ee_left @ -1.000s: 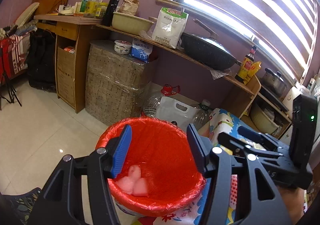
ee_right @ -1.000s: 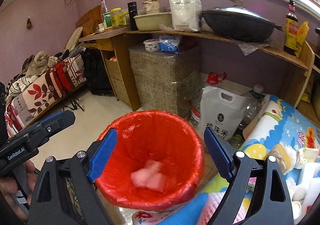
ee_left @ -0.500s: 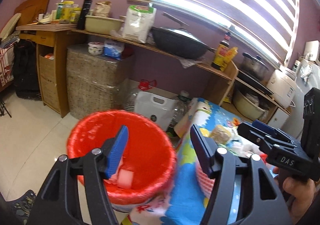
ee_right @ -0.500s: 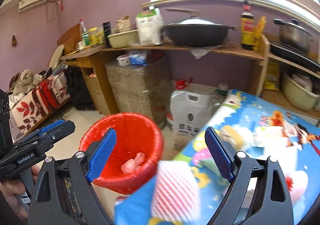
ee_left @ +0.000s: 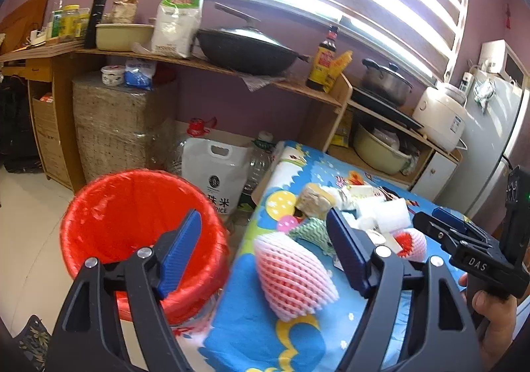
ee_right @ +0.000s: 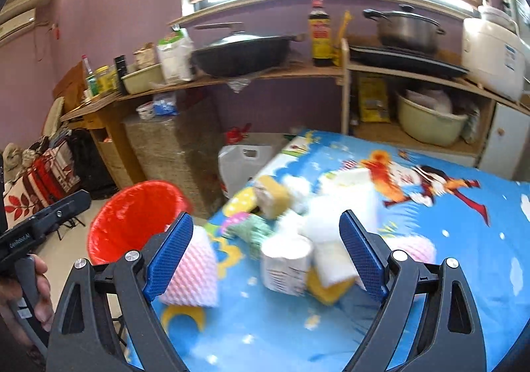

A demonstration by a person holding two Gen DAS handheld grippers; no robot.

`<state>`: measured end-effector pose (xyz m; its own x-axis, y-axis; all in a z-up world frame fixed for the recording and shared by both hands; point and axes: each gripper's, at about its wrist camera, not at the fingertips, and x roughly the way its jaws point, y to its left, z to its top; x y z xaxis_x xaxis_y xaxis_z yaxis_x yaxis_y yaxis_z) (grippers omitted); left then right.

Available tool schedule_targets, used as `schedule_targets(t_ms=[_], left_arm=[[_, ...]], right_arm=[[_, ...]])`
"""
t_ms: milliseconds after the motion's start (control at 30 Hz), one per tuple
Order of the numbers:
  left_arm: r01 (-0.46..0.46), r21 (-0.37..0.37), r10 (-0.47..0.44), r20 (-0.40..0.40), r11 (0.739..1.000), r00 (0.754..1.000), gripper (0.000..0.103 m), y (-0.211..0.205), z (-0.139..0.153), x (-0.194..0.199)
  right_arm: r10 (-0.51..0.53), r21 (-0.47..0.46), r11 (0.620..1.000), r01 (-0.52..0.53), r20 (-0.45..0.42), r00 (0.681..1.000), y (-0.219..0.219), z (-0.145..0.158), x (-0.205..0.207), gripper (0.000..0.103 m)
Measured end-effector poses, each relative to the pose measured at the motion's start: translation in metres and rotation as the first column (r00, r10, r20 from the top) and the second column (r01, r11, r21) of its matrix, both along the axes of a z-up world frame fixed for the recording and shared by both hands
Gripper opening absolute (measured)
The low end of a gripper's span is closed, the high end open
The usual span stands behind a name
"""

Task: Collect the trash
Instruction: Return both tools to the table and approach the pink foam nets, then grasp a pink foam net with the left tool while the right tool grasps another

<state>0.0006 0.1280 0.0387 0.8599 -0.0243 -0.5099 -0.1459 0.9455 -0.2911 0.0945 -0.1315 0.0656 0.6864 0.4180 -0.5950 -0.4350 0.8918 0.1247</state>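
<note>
A red-lined trash bin (ee_left: pixel 132 216) (ee_right: pixel 132 216) stands on the floor left of a table with a blue cartoon cloth (ee_left: pixel 265 339) (ee_right: pixel 430 239). A pile of trash lies on the cloth: a pink foam fruit net (ee_left: pixel 291 276) (ee_right: pixel 195 272), a green-white cloth (ee_left: pixel 311 231), white foam blocks (ee_right: pixel 341 213), a yellow sponge (ee_right: pixel 271 195) and a paper cup (ee_right: pixel 286 264). My left gripper (ee_left: pixel 265 253) hovers over the bin's right rim and the pink net; its jaws are opening, nothing pressed between them. My right gripper (ee_right: pixel 265 259) stands open above the pile.
Behind the table a wooden shelf (ee_left: pixel 291 84) carries a wok (ee_left: pixel 245 47), a sauce bottle (ee_left: pixel 323 57), a pot and a rice cooker (ee_left: pixel 440 114). A white rice bag (ee_left: pixel 215 173) and water jugs stand on the floor between bin and shelf. A fridge is far right.
Both grippers swung right, from over the bin to the table's trash pile. The left jaws have spread wider. The pink trash in the bin has dropped out of sight.
</note>
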Motion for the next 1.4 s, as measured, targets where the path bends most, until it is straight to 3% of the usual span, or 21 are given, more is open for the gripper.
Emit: schedule_targets(t_ms=[533, 1267, 1400], left_arm=[[0.045, -0.001, -0.044, -0.119, 0.999, 0.992, 0.081, -0.043, -0.034, 0.037], [0.03, -0.025, -0.037, -0.306, 0.999, 0.951, 0.084, -0.059, -0.095, 0.072], [0.037, -0.029, -0.044, -0.336, 0.999, 0.941, 0.076, -0.06, -0.104, 0.076]], right_arm=[[-0.11, -0.024, 0.994, 0.109, -0.066, 0.992, -0.082, -0.044, 0.027, 0.085], [-0.14, -0.062, 0.989, 0.131, -0.169, 0.976, -0.108, -0.098, 0.064, 0.085], [-0.129, -0.068, 0.991, 0.118, -0.19, 0.973, -0.106, -0.106, 0.065, 0.085]])
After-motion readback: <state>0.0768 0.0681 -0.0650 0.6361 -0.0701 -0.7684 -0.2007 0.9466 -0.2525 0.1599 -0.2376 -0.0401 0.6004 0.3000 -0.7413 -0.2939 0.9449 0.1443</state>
